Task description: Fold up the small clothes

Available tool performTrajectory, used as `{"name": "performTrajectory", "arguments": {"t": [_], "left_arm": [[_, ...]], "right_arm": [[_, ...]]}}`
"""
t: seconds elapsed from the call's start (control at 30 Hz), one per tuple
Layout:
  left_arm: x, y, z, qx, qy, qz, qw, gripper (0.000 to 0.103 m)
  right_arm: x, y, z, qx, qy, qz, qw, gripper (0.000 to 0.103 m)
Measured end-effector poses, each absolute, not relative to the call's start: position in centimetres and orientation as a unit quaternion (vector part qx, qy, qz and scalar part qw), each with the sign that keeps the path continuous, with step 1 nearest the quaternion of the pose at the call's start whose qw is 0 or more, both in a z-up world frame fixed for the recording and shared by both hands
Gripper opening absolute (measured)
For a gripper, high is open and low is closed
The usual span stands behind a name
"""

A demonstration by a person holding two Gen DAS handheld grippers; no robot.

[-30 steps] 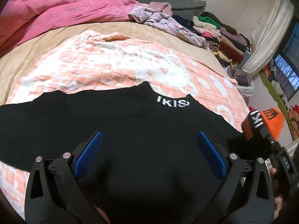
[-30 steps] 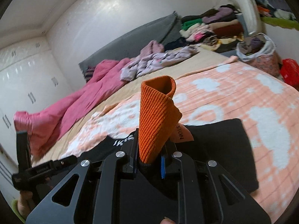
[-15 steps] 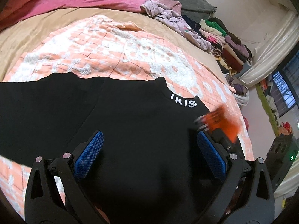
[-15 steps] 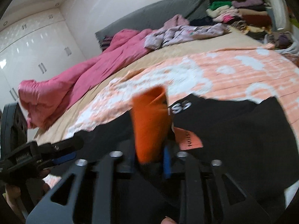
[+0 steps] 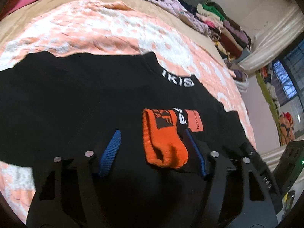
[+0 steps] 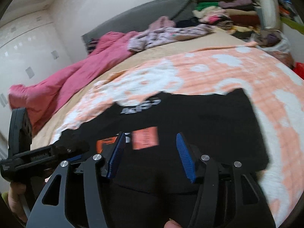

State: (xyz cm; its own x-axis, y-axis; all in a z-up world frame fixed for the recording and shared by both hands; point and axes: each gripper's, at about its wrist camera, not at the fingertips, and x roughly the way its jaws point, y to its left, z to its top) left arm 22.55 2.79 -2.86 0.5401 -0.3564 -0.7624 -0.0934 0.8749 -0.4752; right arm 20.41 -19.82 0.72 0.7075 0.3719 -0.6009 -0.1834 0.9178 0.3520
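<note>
left tool (image 5: 152, 152) sits low over the black shirt (image 5: 76, 98), jaws spread wide, blue pads (image 5: 111, 153) apart, nothing clamped. the orange cuff (image 5: 163, 138) lies folded onto the shirt body between the pads, nearer the right-hand pad, maybe touching it, cannot tell. just past the cuff an orange label patch (image 5: 194, 120) lies flat on the black fabric, white lettering partly shows beside it. farther up, the collar with white "ikis" text (image 5: 177, 79) points toward the far side of the bed. shirt is spread flat on the peach and white blanket (image 5: 95, 24).

right view: right tool (image 6: 150, 153) also spread open, holding nothing, hovering over the black shirt (image 6: 209, 123). the label patch (image 6: 145, 137) shows between its pads; only a sliver of the orange cuff (image 6: 105, 144) is seen left of the left pad, mostly hidden. this view alone shows the left tool (image 6: 76, 152) from the side at left edge, with the person's hand (image 6: 15, 197) on its handle. motion blur here, collar text (image 6: 142, 106) unreadable.

far: pink duvet (image 6: 62, 77) and a lilac garment (image 6: 167, 34) heaped on the tan sheet (image 6: 171, 51), grey headboard (image 6: 144, 13) behind. stacked folded clothes (image 5: 226, 26) at the far right in both views. window (image 5: 285, 83) only in left view; white wardrobe doors (image 6: 24, 43) only in right view.
</note>
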Motion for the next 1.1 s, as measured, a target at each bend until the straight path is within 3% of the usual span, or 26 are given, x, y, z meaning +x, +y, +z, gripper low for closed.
{"name": "performTrajectory", "arguments": {"t": [0.13,0.17,0.2,0.27,0.4,0.83,1.1], "left_arm": [[23.7,1.3,-3.8,-0.222,0.486,-0.074,0.842,0.058],[23.9,0.9,-4.0,-0.216,0.490,-0.070,0.841,0.053],[24.2,0.5,-4.4,-0.209,0.495,-0.063,0.841,0.041],[24.6,-0.2,-4.8,-0.195,0.496,-0.056,0.844,0.035],[24.8,-1.1,-4.6,-0.171,0.487,-0.057,0.854,0.008],[22.4,1.8,2.5,-0.121,0.389,-0.035,0.913,0.005],[21.8,3.8,1.9,-0.125,0.398,-0.011,0.909,0.005]], "right_arm": [[19.7,-23.3,0.6,0.162,0.350,0.113,0.916,0.054],[19.6,-24.0,0.7,0.167,0.348,0.107,0.916,0.054],[19.5,-24.6,0.8,0.170,0.346,0.100,0.917,0.054],[19.2,-25.7,0.9,0.175,0.342,0.089,0.919,0.054],[18.8,-27.3,0.9,0.184,0.338,0.072,0.920,0.054],[18.5,-29.9,0.9,0.177,0.339,0.032,0.924,0.054],[18.6,-28.2,0.8,0.147,0.347,0.035,0.925,0.054]]}}
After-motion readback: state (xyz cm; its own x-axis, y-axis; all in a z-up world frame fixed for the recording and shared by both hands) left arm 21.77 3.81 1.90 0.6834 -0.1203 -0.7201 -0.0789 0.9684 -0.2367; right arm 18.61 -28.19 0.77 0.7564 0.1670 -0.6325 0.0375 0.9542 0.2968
